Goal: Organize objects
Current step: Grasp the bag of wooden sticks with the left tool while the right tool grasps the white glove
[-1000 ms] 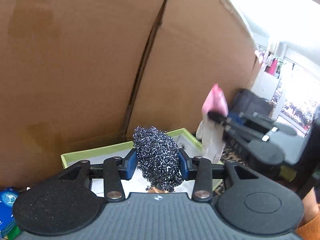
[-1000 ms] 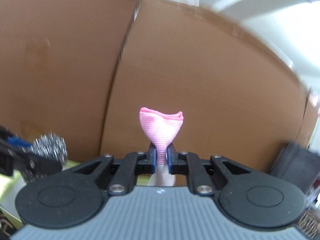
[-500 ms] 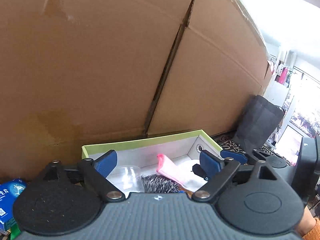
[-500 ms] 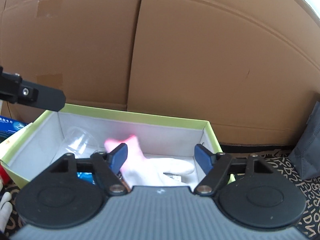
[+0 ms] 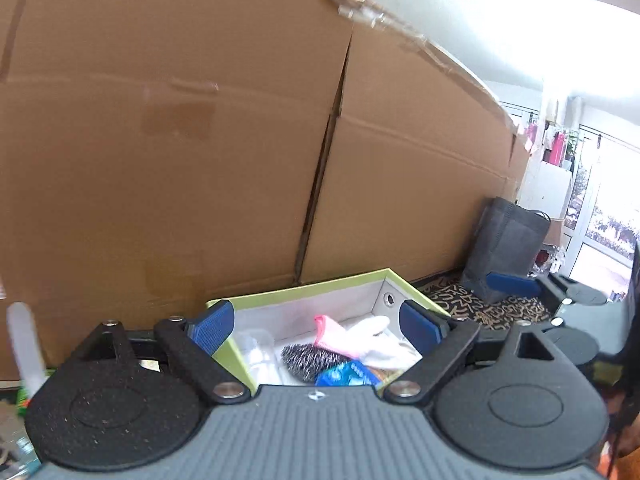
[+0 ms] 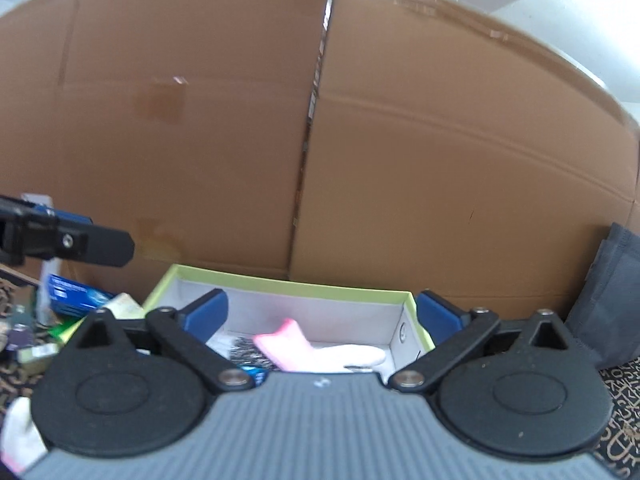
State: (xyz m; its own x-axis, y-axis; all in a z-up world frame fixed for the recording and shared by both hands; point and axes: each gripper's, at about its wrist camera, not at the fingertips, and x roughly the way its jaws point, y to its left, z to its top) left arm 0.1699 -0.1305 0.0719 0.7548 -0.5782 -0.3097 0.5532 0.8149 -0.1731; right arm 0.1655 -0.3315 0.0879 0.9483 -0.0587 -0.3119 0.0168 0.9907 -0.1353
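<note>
The left gripper (image 5: 316,326) stands with its jaws wide and nothing between the pads, hovering at the near edge of the green-rimmed box (image 5: 304,286). Inside the box, from left to right, lie a clear plastic cup (image 5: 256,350), a steel wool scrubber (image 5: 308,360) and a pink-cuffed white glove (image 5: 360,338) reaching toward the right wall. The right gripper (image 6: 320,316) has its jaws opening, empty, above the same box. A cardboard wall (image 6: 360,140) rises behind.
</note>
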